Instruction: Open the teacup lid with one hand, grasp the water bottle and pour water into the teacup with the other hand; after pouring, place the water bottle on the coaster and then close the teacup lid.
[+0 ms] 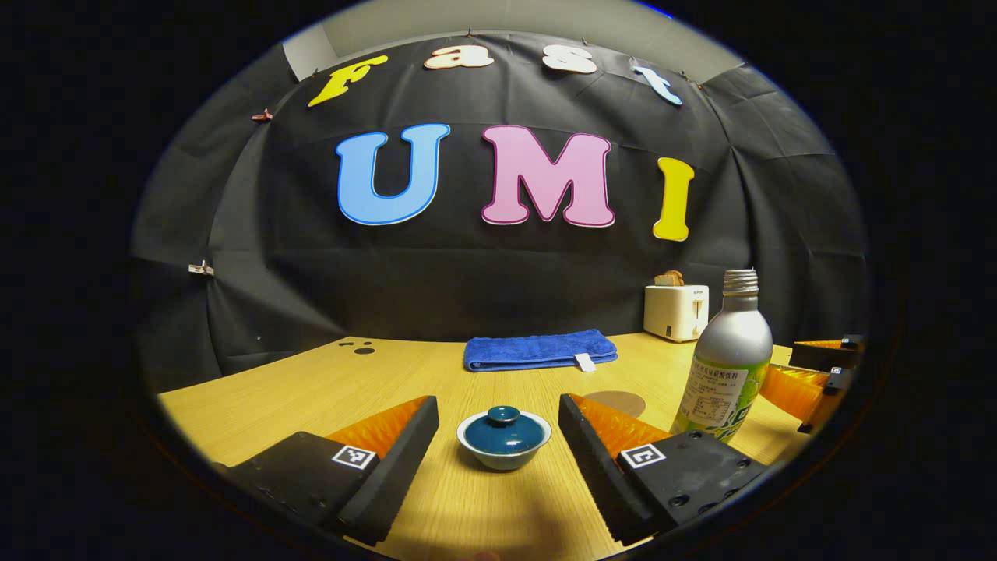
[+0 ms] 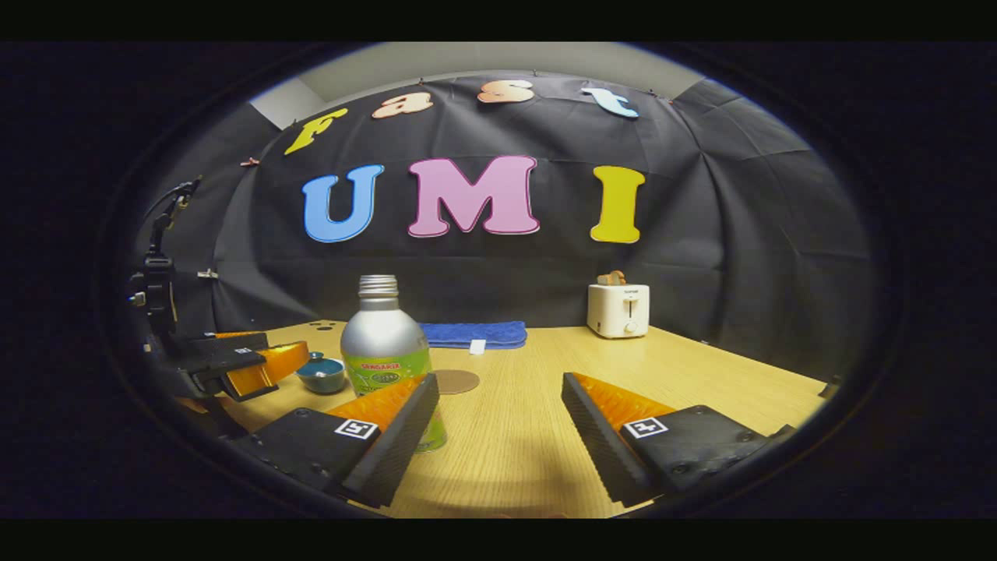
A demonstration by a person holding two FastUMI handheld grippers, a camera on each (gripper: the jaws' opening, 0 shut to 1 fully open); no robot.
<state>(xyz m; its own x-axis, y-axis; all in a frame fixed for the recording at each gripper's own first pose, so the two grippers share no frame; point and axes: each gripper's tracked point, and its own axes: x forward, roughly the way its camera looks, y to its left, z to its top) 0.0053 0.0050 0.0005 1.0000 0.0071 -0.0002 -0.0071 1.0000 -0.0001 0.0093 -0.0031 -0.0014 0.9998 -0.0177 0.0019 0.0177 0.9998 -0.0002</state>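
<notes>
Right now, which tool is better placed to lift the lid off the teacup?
The left tool. Its open fingers frame the teacup and lid directly ahead. The right tool faces bare table, with the water bottle near its left finger.

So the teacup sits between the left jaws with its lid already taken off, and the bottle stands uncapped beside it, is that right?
Not quite: the lid is still on the teacup, as the left gripper view shows. The rest holds: the cup sits between the open left jaws, and the bottle stands uncapped beside it.

Wooden table (image 1: 311,389): lidded teacup (image 1: 503,438), water bottle (image 1: 726,366), coaster (image 1: 619,403), blue towel (image 1: 539,349), toaster (image 1: 675,311).
</notes>
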